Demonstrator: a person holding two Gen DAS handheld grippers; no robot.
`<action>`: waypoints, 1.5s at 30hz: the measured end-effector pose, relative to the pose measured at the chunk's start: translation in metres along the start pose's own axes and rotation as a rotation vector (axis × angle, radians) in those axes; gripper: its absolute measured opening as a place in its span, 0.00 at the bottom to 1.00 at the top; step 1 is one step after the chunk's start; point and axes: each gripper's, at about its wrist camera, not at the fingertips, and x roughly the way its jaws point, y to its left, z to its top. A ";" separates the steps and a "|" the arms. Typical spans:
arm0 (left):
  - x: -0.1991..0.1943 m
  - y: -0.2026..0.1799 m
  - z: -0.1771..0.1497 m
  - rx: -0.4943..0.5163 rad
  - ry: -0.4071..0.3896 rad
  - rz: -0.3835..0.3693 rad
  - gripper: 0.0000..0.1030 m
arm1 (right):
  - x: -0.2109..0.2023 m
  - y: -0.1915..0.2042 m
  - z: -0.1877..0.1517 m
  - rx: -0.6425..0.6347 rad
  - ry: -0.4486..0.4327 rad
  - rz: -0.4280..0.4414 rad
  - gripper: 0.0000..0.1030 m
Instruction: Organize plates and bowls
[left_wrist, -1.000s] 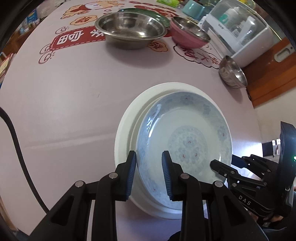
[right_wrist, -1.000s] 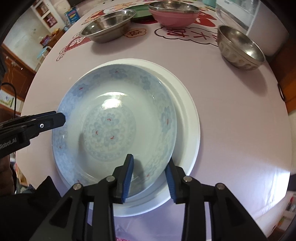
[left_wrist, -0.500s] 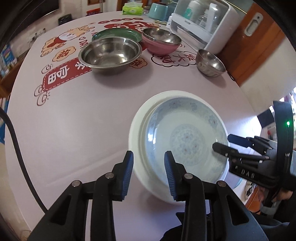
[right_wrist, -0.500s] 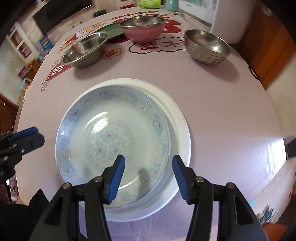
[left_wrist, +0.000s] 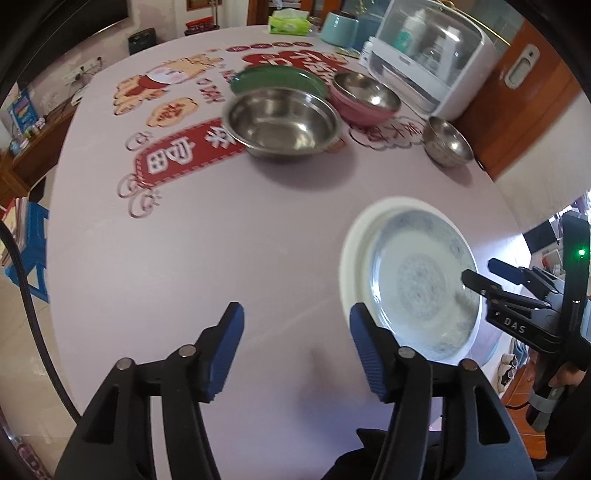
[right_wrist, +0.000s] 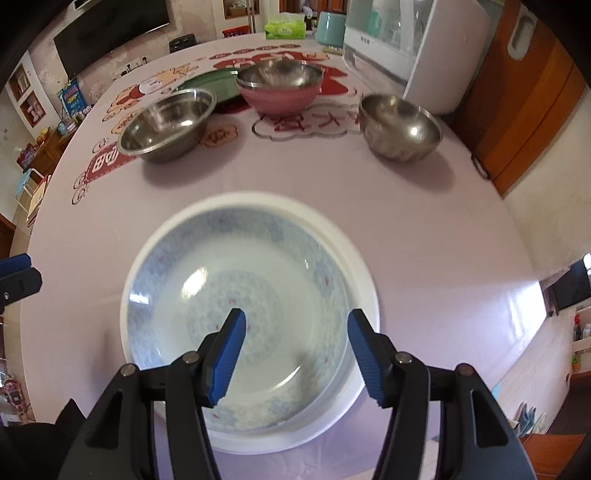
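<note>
Resting on the white plate (right_wrist: 364, 295) near our worktop (right_wrist: 424, 236) edge, the blue flowery plate (right_wrist: 236, 306) sits free; both the left gripper (left_wrist: 295, 345) and right gripper (right_wrist: 295, 347) jaws have just been opening, nothing between them.

Round surface (right_wrist: 424, 229) under a pale lilac cloth with red festive prints. Directly on it: white plate (right_wrist: 364, 280) near the front edge, wide steel bowl (right_wrist: 168, 125), small steel bowl (right_wrist: 400, 127), pink bowl (right_wrist: 282, 98), green plate (left_wrist: 277, 79), white appliance (left_wrist: 428, 59), teal container (left_wrist: 339, 27), tissue pack (right_wrist: 284, 29).
</note>
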 end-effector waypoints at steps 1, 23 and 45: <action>-0.002 0.003 0.003 -0.003 0.002 -0.001 0.63 | -0.003 0.001 0.004 -0.005 -0.007 -0.001 0.57; -0.060 0.067 0.116 -0.267 -0.038 0.097 0.66 | -0.052 -0.009 0.149 -0.270 -0.167 0.028 0.68; 0.009 0.073 0.270 -0.400 -0.058 0.151 0.67 | 0.012 -0.034 0.342 -0.297 -0.209 0.266 0.75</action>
